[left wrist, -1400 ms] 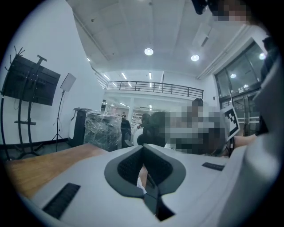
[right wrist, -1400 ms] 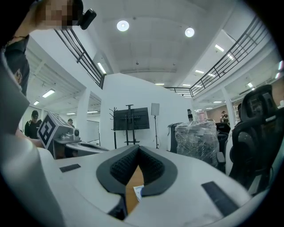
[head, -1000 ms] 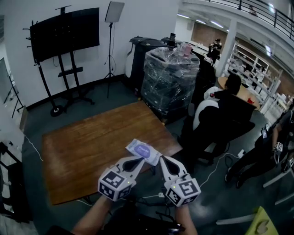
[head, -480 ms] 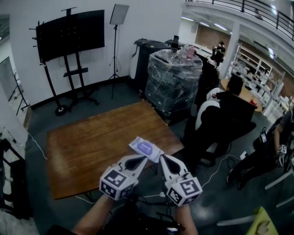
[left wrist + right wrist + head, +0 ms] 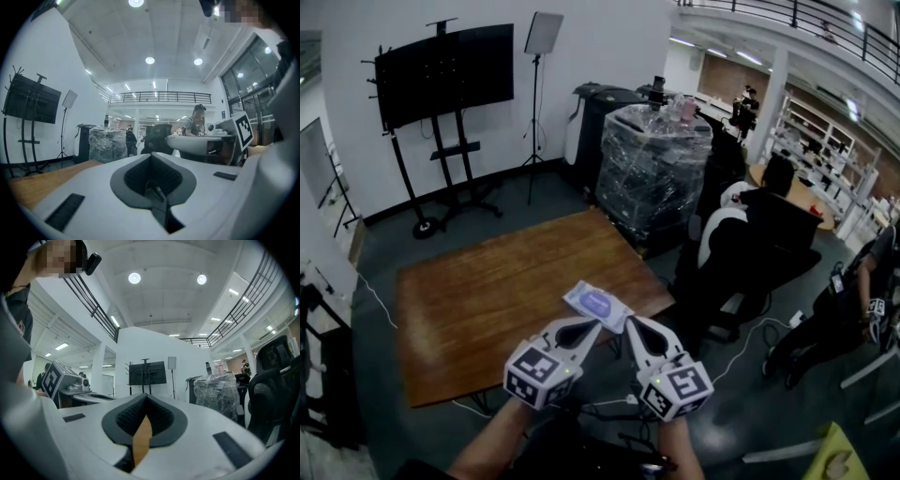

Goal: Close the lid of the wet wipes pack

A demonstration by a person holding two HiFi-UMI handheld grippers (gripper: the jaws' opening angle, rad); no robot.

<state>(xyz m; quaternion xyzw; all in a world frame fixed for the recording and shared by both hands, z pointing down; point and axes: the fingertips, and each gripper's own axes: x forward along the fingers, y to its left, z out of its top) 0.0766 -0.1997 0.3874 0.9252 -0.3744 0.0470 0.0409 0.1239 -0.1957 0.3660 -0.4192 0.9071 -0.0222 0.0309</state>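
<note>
**Wet wipes pack (image 5: 600,307) at near edge of wooden table (image 5: 469,291)**

Lies flat by the right corner, purple lid (image 5: 597,301) apparently down; too small to confirm latched. Left gripper (image 5: 592,324) and right gripper (image 5: 630,323) just beside its near side, jaws together on nothing. Fits closing done or a press pending.

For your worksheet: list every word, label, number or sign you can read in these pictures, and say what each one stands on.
No text can be read anywhere.
Wet wipes pack: purple label, print too small to read.
Left marker cube, right marker cube: black and white square patterns, no letters or numbers.
</note>
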